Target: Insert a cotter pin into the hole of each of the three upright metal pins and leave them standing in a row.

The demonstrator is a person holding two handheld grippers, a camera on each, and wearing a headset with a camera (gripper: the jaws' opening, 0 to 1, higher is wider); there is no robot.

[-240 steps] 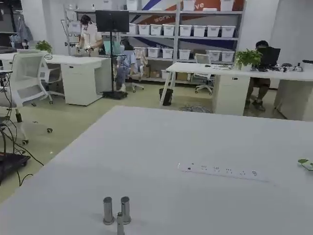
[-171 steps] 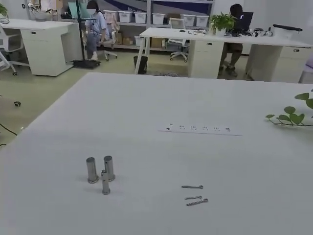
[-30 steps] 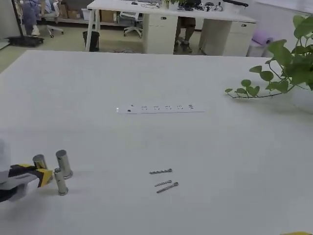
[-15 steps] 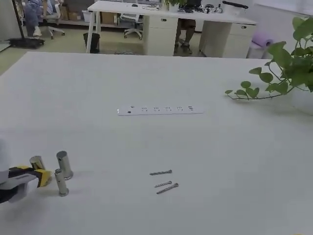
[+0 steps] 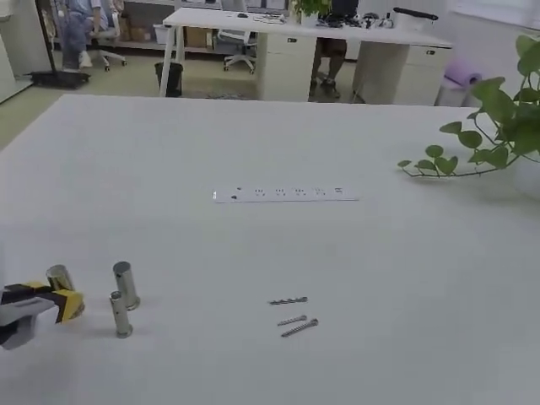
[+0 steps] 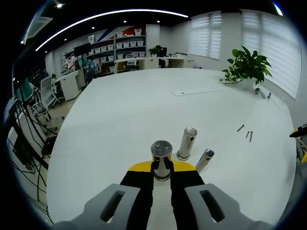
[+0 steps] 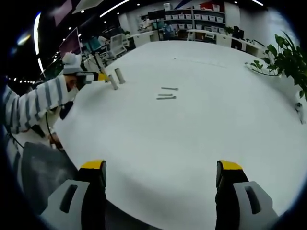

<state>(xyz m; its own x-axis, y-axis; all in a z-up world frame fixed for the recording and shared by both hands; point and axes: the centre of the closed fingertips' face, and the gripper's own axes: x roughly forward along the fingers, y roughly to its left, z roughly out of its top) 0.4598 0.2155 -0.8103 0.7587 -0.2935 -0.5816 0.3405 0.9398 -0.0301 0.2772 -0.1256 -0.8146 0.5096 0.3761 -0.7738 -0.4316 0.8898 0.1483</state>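
My left gripper (image 6: 161,169) clasps a short shiny flat-capped steel pin (image 6: 161,151), upright. Two matching pins (image 6: 187,143) stand just right of it. My right gripper (image 7: 161,167) gapes wide.

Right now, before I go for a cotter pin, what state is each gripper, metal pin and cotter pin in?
Left gripper: shut on the nearest metal pin.
Right gripper: open, holding nothing.
Nearest metal pin: upright, no cotter pin in it.
Other two metal pins: upright, free, no cotter pins in them.
Three cotter pins: lying loose on the table, none inserted.
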